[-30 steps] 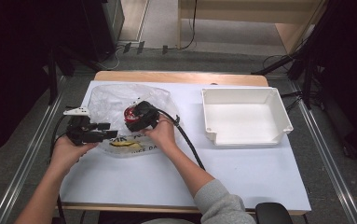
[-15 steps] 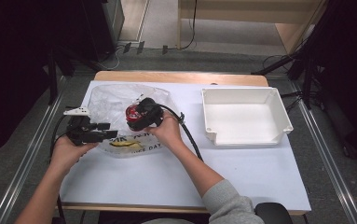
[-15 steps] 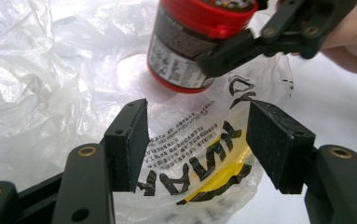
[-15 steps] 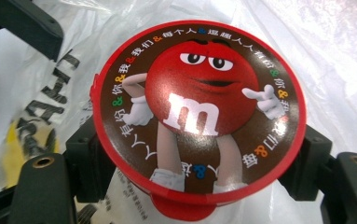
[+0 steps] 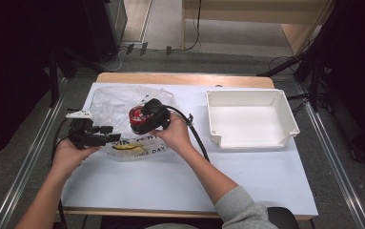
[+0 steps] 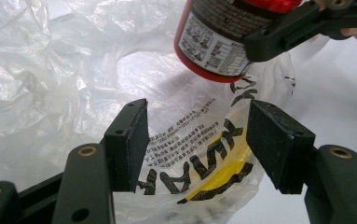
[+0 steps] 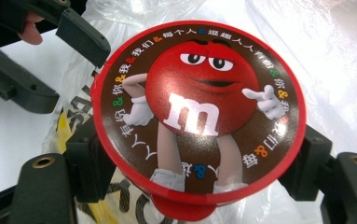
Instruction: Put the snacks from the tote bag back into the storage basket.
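Candy tub [image 7: 198, 116]: red rim and body, dark brown lid face bearing a red round character with a white "m", white gloves and shoes, ringed by small lettering in white with orange, green and blue marks; side label [image 6: 212, 39] white and dark with fine print and a barcode. Plastic bag [image 6: 59, 88]: clear to milky white, printed with bold black letters, small black text and a yellow patch. Left gripper [image 5: 105, 134] and right gripper [image 5: 147, 115] black with brass-coloured screws; tray [image 5: 285, 113] plain white, table cover [image 5: 247, 176] white, table edge [image 5: 185, 78] pale wood.
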Demonstrator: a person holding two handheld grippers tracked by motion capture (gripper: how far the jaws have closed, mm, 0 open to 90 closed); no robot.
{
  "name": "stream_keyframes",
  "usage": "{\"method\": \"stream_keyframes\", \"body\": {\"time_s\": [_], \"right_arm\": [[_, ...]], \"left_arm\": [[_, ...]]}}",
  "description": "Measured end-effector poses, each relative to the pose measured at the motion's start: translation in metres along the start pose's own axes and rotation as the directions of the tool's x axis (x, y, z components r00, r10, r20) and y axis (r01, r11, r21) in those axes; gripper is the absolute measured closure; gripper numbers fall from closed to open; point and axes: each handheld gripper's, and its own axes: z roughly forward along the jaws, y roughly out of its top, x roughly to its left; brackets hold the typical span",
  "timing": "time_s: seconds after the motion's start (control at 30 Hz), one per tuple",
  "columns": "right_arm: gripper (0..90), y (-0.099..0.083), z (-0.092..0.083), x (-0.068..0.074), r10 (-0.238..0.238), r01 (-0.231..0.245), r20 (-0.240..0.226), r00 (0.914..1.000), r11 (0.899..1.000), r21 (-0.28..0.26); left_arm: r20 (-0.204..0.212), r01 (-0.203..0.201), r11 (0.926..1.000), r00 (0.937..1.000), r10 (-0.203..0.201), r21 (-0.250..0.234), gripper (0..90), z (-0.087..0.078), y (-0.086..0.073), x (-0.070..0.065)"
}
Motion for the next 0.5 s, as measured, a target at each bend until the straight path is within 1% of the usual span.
{"method": "stream_keyframes", "body": {"time_s": [0.07, 0.17, 0.27, 0.33, 0.37, 0.4, 0.5], "right_arm": [[26.2, -0.001, -0.003, 0.000, -0.001, 0.001, -0.001, 1.0000, 1.000, 0.002], [26.2, -0.004, -0.007, 0.000, -0.002, 0.002, 0.002, 1.0000, 1.000, -0.002], [26.2, -0.007, -0.010, 0.000, 0.001, -0.001, 0.002, 1.0000, 1.000, -0.001], [26.2, -0.010, -0.012, 0.000, 0.014, -0.014, -0.001, 0.9999, 1.000, 0.000], [26.2, -0.011, -0.013, 0.000, 0.006, -0.006, -0.004, 1.0000, 1.000, -0.002], [26.2, -0.012, -0.014, -0.001, 0.013, -0.013, -0.005, 0.9999, 1.000, 0.001], [26.2, -0.014, -0.016, -0.001, 0.017, -0.017, -0.007, 0.9998, 1.000, 0.006]], "left_arm": [[-0.016, -0.005, 1.0000, 0.9999, 0.005, -0.006, 40.7, -0.001, 0.000, -0.001], [-0.013, -0.003, 0.9999, 0.9999, 0.003, -0.015, 40.9, -0.002, 0.001, -0.001], [-0.009, -0.002, 1.0000, 1.0000, 0.002, -0.009, 40.8, 0.000, 0.000, -0.001], [-0.008, -0.008, 1.0000, 0.9999, 0.008, 0.000, 40.8, 0.001, 0.000, -0.001], [-0.007, -0.008, 1.0000, 0.9999, 0.008, 0.001, 40.8, 0.001, 0.000, -0.002], [-0.006, -0.013, 0.9999, 0.9999, 0.013, 0.008, 40.8, 0.002, 0.000, -0.002], [-0.005, -0.012, 0.9999, 0.9999, 0.012, 0.008, 40.8, 0.003, -0.001, -0.002]]}}
